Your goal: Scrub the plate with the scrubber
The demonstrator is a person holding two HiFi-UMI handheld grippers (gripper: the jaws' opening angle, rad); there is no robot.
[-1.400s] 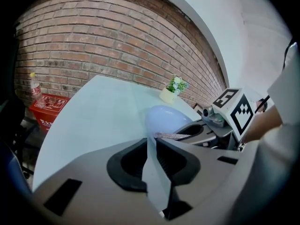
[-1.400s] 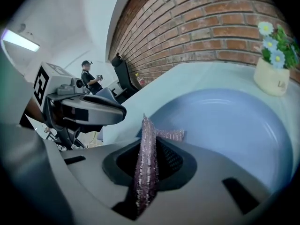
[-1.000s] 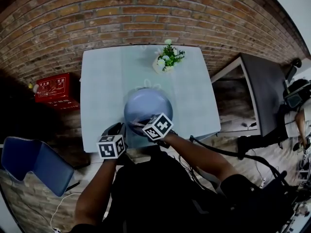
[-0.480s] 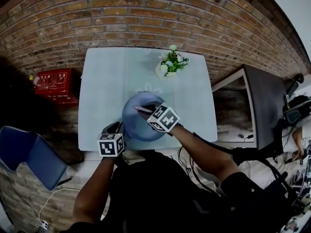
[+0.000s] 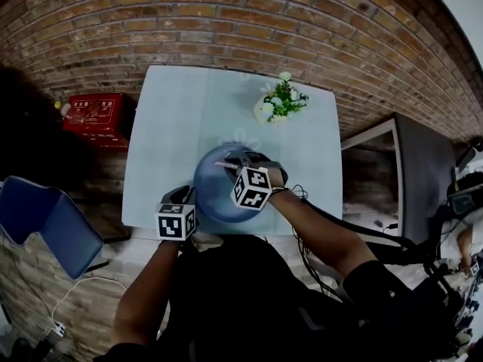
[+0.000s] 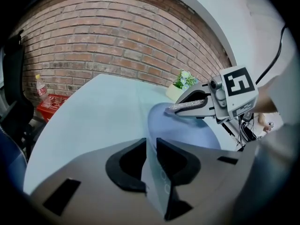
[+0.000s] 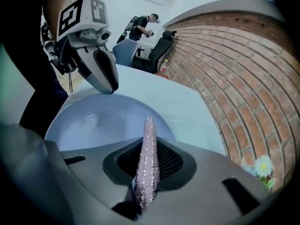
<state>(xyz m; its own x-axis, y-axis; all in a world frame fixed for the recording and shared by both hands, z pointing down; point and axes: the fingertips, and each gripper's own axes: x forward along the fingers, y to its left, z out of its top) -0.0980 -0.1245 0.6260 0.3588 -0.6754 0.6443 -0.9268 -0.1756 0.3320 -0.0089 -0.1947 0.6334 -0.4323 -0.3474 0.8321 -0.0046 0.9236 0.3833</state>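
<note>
Left tongs (image 6: 150,149) pinch the plate (image 5: 215,188) by its rim, steadying it on the surface (image 5: 166,127); right tongs (image 7: 146,145) clamp the scrubber (image 7: 147,168) edge-on over the middle; contact's hard to judge, probably close.

You are gripping the round blue plate (image 5: 211,191) by its near rim; it is sitting near the front edge of the pale table (image 5: 166,127). You are holding the thin, glittery pink scrubber (image 7: 147,158) edge-on over the plate's far side.
</note>
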